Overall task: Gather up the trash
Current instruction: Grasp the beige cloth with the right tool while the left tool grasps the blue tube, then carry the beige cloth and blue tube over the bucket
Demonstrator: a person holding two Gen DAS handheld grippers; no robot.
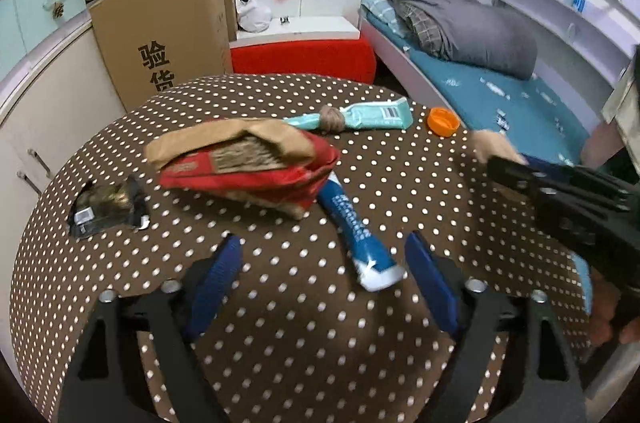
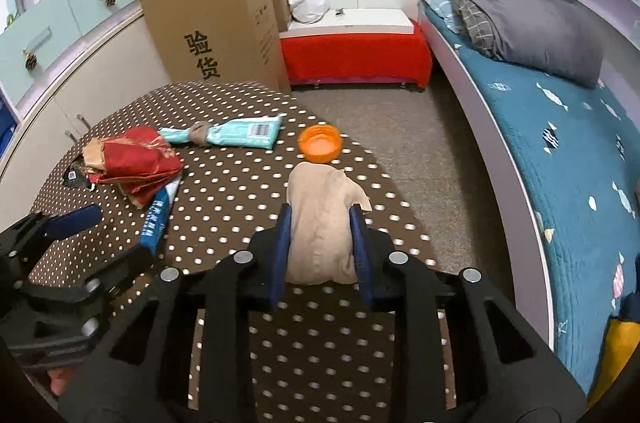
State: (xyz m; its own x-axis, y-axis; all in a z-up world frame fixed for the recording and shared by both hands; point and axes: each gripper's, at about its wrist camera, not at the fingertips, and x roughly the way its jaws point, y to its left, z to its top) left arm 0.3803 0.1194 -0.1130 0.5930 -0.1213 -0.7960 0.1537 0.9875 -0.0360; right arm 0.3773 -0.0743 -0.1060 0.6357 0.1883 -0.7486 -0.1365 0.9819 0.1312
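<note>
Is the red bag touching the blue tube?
Touching. The left wrist view shows the red bag lying over the blue tube's far end.

Items counted on the dotted table (image 1: 304, 343): two tubes, one teal (image 1: 372, 117) and one blue (image 1: 356, 231); one red bag (image 1: 260, 175); one dark wrapper (image 1: 106, 209); one orange cap (image 2: 321, 144); one beige tissue (image 2: 324, 223).

The right hand-held gripper (image 2: 322, 223) pinches a beige crumpled paper (image 2: 322, 219) on the polka-dot table (image 2: 248, 183).
</note>
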